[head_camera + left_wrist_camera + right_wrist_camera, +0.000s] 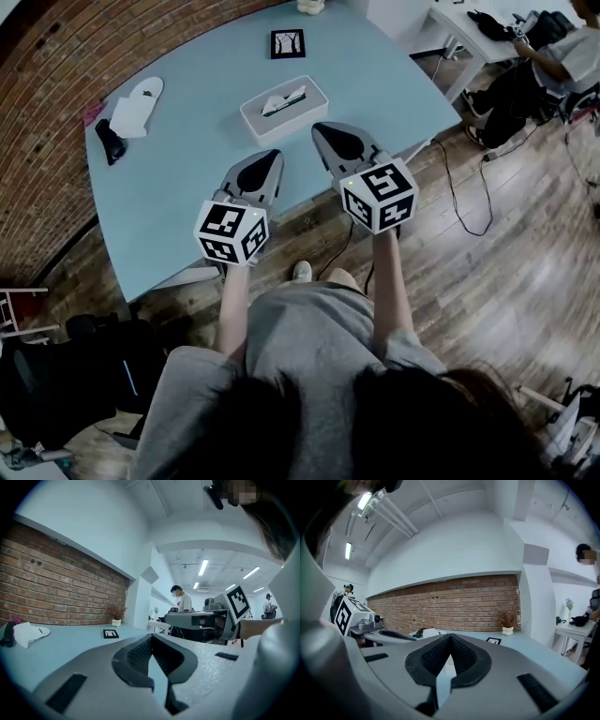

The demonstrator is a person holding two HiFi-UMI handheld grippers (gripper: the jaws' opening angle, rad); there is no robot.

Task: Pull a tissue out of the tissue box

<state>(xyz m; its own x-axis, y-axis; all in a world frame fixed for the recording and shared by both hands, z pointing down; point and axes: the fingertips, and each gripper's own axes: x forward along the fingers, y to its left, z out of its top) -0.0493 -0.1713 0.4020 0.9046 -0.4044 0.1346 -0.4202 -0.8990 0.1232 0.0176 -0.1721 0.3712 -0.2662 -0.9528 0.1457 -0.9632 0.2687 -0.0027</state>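
Two hand-held grippers hang side by side over the near edge of a light blue table (187,216), and we read across it from the left. By the left edge, next to the red brick wall (56,84), lies a small black object (110,141) touching a crumpled white cloth or paper piece (136,106); we cannot tell what either is. Next comes the left gripper (274,157), grey with black pads and a cube of square black-and-white markers (232,232) at its back. In the left gripper view its jaws meet at the tips with only a thin slit behind them, and we see nothing held between them (151,641). Just beyond and between the two grippers' tips, around the middle of the table, sits the white rectangular tissue box (255,114), a tissue (284,98) standing in its top slot; neither gripper touches it. Farther back, near the far edge, a small black-and-white marker card (288,43) lies flat. Right of the box is the right gripper (323,131) with its own marker cube (380,195); in the right gripper view its black pads are likewise pressed together at the tips, with nothing in them (450,639). Past the table's right corner, a person (562,56) sits at a white desk (469,23) on the wooden floor (506,262).
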